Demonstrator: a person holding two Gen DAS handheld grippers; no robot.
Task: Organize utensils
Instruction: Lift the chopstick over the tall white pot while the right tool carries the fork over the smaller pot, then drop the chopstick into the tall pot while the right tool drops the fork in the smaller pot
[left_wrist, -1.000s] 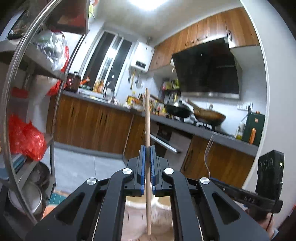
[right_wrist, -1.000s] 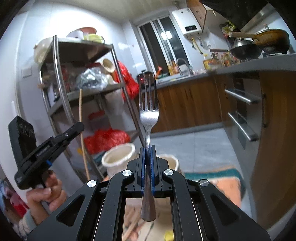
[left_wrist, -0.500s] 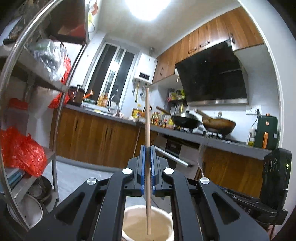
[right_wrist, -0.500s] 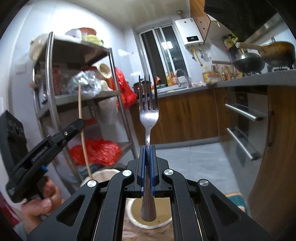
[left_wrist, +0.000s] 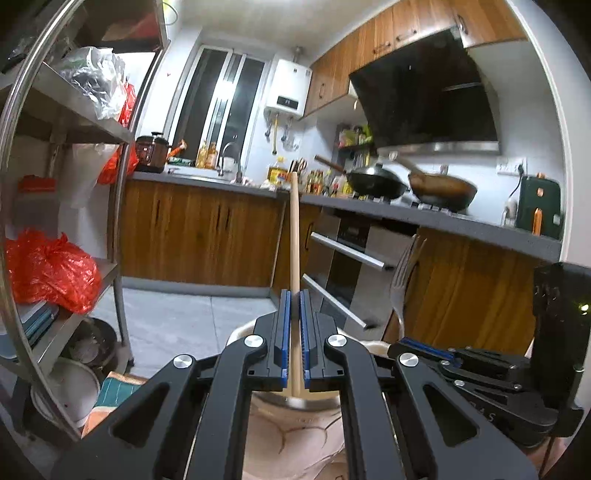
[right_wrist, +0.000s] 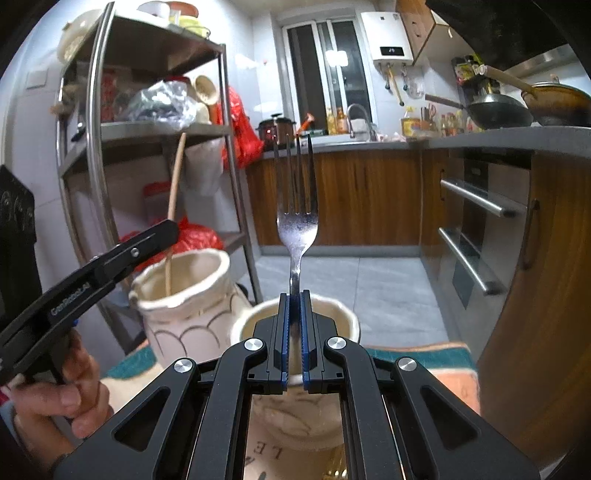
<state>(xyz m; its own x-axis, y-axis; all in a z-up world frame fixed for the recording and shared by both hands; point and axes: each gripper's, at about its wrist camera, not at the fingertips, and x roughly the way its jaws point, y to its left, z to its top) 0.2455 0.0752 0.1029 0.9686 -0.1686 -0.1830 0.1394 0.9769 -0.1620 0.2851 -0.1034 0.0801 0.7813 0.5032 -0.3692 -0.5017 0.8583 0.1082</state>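
Two black hand-held grippers with blue finger pads work side by side over two cream ceramic jars on a patterned cloth, in a kitchen with wooden cabinets.

The left gripper (left_wrist: 294, 339) is closed tight on a long, thin wooden chopstick (left_wrist: 294, 236). The chopstick stands nearly upright, its long axis vertical, its top leaning slightly to one side. From the right wrist view, its lower end (right_wrist: 170, 273) already sits inside the mouth of the taller cream ceramic jar with scalloped line markings (right_wrist: 184, 295), while the left gripper (right_wrist: 162, 230) holds it just above the rim.

The right gripper (right_wrist: 294, 339) is closed tight on the handle of a silver metal fork (right_wrist: 297, 221). The fork is upright, long axis vertical, tines pointing up and handle end pointing down. It hangs directly over the opening of the shorter cream ceramic jar (right_wrist: 343, 321), which stands just beside the taller one. Whether the handle tip has passed the rim cannot be told, because the gripper hides it.

Judging by this, the task is at the dropping-in stage: both utensils are lined up with their jars but neither is released. What appears left is to lower each and open the grippers. No other loose utensils can be made out clearly.
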